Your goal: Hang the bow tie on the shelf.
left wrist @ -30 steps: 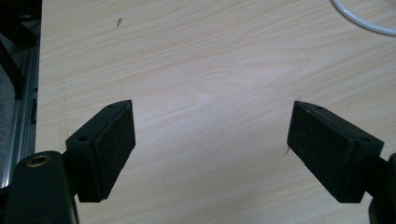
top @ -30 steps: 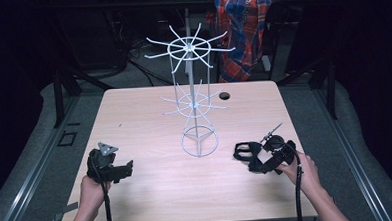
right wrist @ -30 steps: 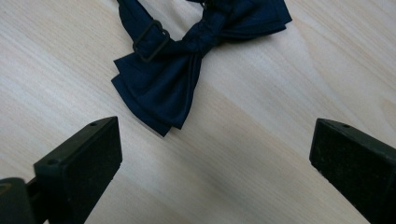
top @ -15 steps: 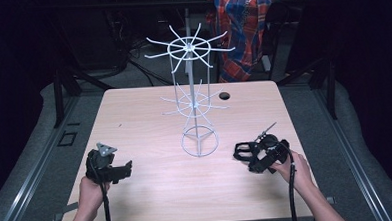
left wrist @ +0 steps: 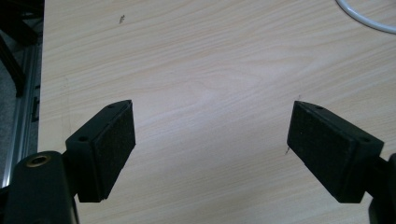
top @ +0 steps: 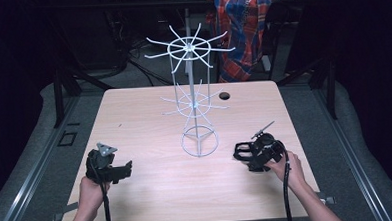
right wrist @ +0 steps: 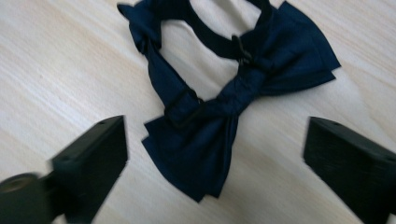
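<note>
A navy bow tie (right wrist: 219, 116) lies flat on the wooden table (top: 149, 122), its strap looped away from me. My right gripper (right wrist: 215, 122) hovers over it, open. Its jaws have just been closing a little, with the bow tie's near wing between them and the pads clear of the cloth. In the high view the right gripper (top: 251, 153) sits at the table's front right, the bow tie (top: 241, 149) at its tip. My left gripper (left wrist: 213, 105) is open over bare wood. It rests at the front left (top: 126, 168), pointing right.
A white wire display rack (top: 196, 105) with radiating hooks stands mid-table; its base ring (left wrist: 369, 18) shows beyond the left jaws. A dark cable hole (top: 225, 95) sits behind it. A person in a plaid shirt (top: 243, 23) stands beyond the far edge.
My right gripper has shifted slightly left toward the bow tie. The left gripper has stayed where it was.
</note>
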A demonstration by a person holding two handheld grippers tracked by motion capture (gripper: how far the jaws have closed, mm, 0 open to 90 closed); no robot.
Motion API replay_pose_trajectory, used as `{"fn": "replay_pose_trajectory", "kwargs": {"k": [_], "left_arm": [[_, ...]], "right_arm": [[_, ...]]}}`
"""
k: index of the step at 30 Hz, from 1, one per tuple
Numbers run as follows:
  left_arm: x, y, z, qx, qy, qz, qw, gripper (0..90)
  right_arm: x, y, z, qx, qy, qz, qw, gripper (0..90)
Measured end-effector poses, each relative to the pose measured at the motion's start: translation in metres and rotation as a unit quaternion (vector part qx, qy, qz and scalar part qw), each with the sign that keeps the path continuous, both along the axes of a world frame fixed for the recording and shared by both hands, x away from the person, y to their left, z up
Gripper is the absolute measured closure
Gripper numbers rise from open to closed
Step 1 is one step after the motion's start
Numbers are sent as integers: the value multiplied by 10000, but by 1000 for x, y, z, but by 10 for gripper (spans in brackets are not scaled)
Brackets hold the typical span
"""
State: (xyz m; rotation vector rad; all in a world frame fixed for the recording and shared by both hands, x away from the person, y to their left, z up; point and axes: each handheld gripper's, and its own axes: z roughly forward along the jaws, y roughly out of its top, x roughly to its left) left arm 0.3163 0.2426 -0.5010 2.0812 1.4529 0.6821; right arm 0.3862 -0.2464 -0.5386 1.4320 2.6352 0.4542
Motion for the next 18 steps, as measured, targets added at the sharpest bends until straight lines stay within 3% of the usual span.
{"fn": "replay_pose_trajectory", "kwargs": {"k": [4,8,11,13,16,18], "left_arm": [[0,0,0,4,8,-10,10000,155],[0,0,0,10,12,-6,10000,156],[0,0,0,17,19,-7,10000,155],[0,0,0,15,17,-5,10000,156],[0,0,-1,20,18,-1,10000,155],[0,0,0,26,17,-9,10000,155]], "right_arm": [[2,4,0,32,-106,-87,9999,167],[4,5,0,-170,-132,-100,9997,239],[6,5,-5,8,-82,-178,9998,300],[7,4,-5,-54,-54,-148,9999,320],[7,2,-5,-82,-65,-193,9998,436],[7,2,-6,-119,-93,-198,9997,467]]}}
